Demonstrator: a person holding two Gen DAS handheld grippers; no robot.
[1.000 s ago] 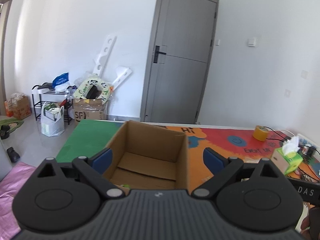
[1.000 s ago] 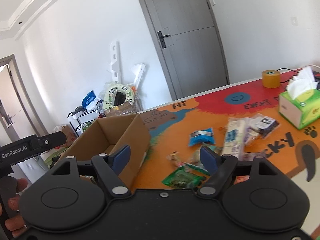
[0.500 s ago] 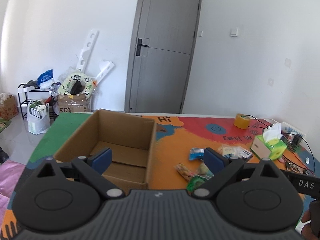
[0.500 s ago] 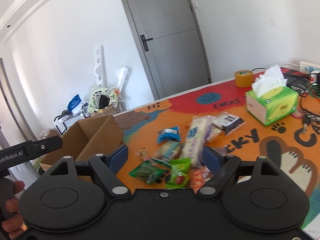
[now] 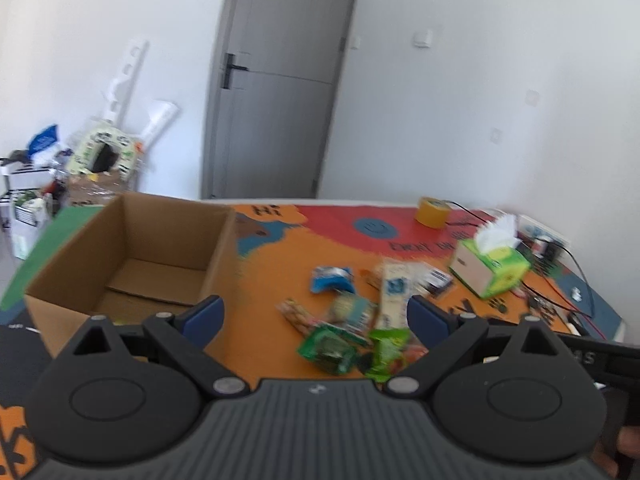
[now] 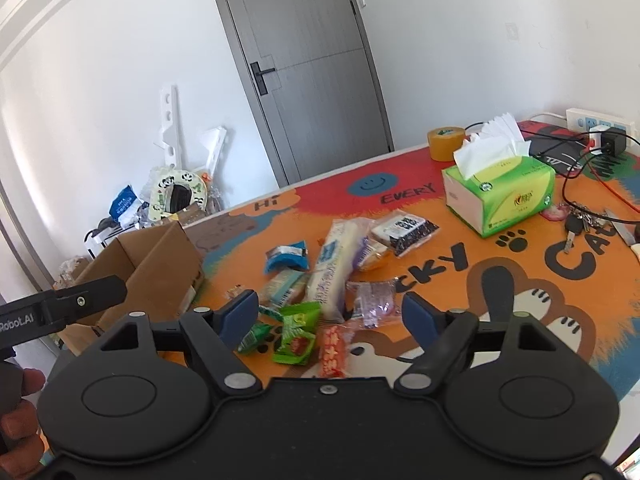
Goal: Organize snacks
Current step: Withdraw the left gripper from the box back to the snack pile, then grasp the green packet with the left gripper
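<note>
An open cardboard box (image 5: 132, 248) stands on the left of the colourful table mat (image 5: 280, 264); what shows of its inside is bare. To its right lies a loose heap of snacks: a blue packet (image 6: 288, 258), a long white packet (image 6: 336, 268), a green packet (image 6: 298, 334), a red-and-white packet (image 6: 332, 350) and a purple one (image 6: 374, 300). My left gripper (image 5: 314, 314) hangs open above the mat between box and heap. My right gripper (image 6: 330, 310) hovers over the near end of the heap, its jaws closing, nothing pressed between the pads.
A green tissue box (image 6: 500, 196), a roll of tape (image 6: 446, 142), keys (image 6: 576, 224), a power strip (image 6: 600, 122) and cables crowd the right and far side of the table. A grey door and floor clutter stand behind. A hand (image 6: 20, 420) holds the left gripper's handle.
Both views have swung from the box rightward onto the snack heap, which now looks nearer. The right jaws stand a little narrower than half a second ago.
</note>
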